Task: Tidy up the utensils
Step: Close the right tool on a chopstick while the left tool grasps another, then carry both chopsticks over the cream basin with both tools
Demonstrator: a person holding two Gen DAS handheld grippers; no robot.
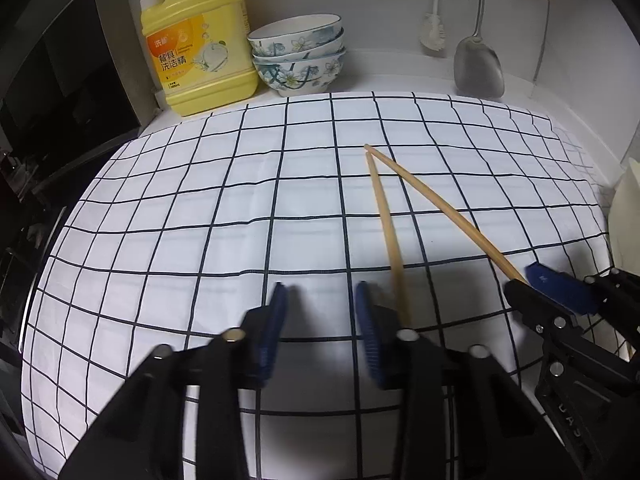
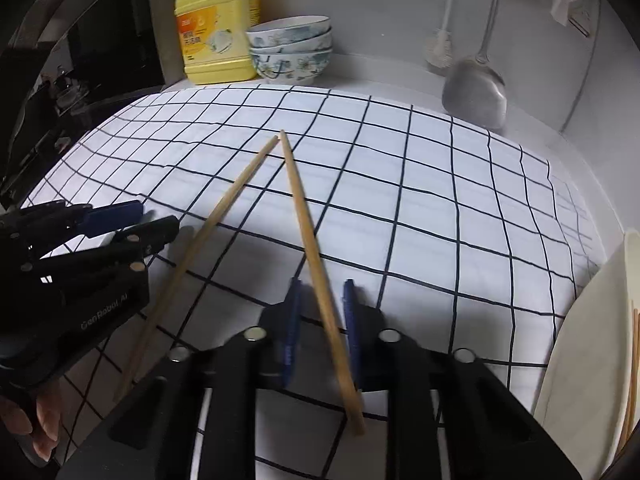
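Two wooden chopsticks lie in a V on the checked cloth (image 1: 200,200), tips meeting at the far end. In the right wrist view, the right chopstick (image 2: 304,224) runs between the blue pads of my right gripper (image 2: 322,316), which is shut on it; its near end sticks out over the gripper body. In the left wrist view, that chopstick (image 1: 448,208) ends in the right gripper (image 1: 524,284). The left chopstick (image 1: 384,220) passes just outside the right finger of my left gripper (image 1: 322,320), whose jaws stand apart with nothing between them. In the right wrist view, the left chopstick (image 2: 224,208) lies beside the left gripper (image 2: 156,220).
A yellow detergent bottle (image 1: 200,48) and three stacked flowered bowls (image 1: 298,54) stand at the back. A metal spatula (image 1: 478,64) and a brush (image 1: 434,32) hang on the back wall. A cream holder (image 2: 592,340) with more chopsticks stands at the right edge. Dark appliances line the left.
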